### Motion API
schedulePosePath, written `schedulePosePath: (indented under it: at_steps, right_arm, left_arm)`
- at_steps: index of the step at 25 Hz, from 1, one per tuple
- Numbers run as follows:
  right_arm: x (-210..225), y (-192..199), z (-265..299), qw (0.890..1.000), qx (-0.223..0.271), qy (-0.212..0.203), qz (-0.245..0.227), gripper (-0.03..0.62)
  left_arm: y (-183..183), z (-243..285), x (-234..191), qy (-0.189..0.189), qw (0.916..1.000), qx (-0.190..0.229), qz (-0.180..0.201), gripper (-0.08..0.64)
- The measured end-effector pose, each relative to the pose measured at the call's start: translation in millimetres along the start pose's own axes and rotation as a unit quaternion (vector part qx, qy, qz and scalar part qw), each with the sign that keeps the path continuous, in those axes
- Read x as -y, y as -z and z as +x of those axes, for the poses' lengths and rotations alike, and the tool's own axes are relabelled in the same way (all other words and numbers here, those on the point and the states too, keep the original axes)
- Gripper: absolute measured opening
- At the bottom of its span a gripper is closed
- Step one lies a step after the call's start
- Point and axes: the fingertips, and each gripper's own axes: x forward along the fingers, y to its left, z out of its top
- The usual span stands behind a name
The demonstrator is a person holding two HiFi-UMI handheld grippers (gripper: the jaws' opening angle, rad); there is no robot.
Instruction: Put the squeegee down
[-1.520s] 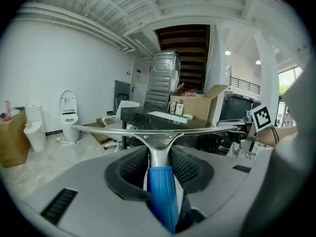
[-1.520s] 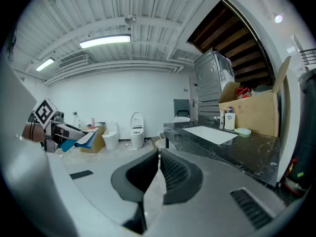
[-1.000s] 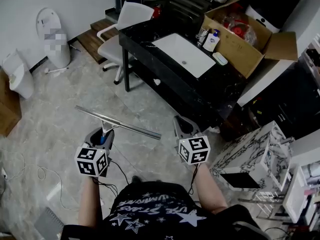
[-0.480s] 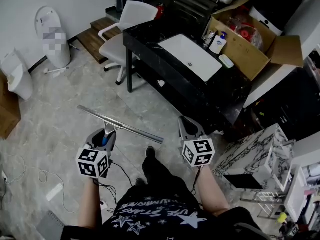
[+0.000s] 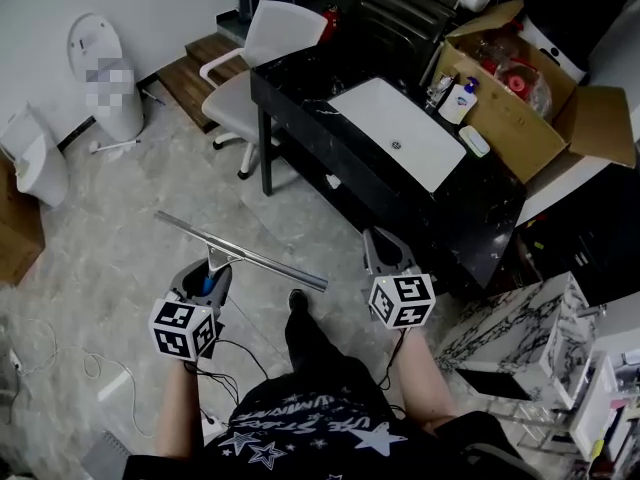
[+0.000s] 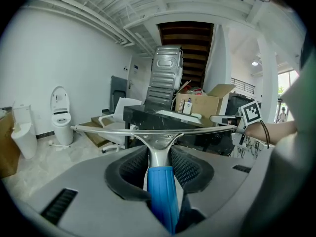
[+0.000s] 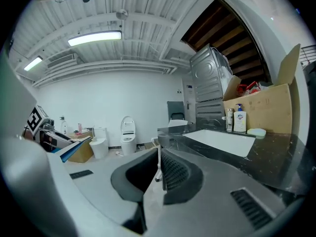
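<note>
Our left gripper (image 5: 211, 268) held the squeegee (image 5: 250, 255) over the floor (image 5: 120, 218), fingers clamped on its handle (image 6: 162, 191). Our right gripper (image 5: 381, 246) was closed and empty. We judged the squeegee light, stiff and blade-heavy, best gripped by the handle.

Black counter (image 5: 470, 203) with white basin (image 5: 400, 133), white chair (image 5: 255, 63) beside it, open cardboard box (image 5: 530, 133), toilet (image 5: 105, 73) by wall
</note>
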Motion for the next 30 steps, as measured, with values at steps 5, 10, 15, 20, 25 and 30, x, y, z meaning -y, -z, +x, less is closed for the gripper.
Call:
schedulePosePath:
  at_steps: [5, 10, 15, 20, 25, 30]
  right_arm:
    - [41, -20, 72, 1.0, -0.001, 0.005, 0.009, 0.052]
    - [84, -49, 142, 1.0, 0.002, 0.012, 0.009, 0.052]
    - [121, -66, 193, 1.0, 0.001, 0.013, 0.013, 0.052]
    - [159, -79, 235, 1.0, 0.003, 0.017, 0.021, 0.052]
    - [182, -87, 261, 0.999, 0.009, 0.023, 0.03, 0.052]
    - [203, -88, 273, 0.998, 0.009, 0.037, 0.041, 0.052]
  left_arm:
    - [-41, 66, -29, 0.004, 0.9999, -0.003, 0.01, 0.153]
    - [-91, 135, -54, 0.014, 0.9997, 0.004, 0.019, 0.153]
    - [-134, 199, -70, 0.022, 0.9991, 0.009, 0.037, 0.153]
    - [-175, 255, -72, 0.037, 0.9976, 0.013, 0.057, 0.153]
    - [-210, 296, -74, 0.052, 0.9956, 0.02, 0.075, 0.153]
    - [-242, 333, -76, 0.072, 0.9917, 0.018, 0.105, 0.153]
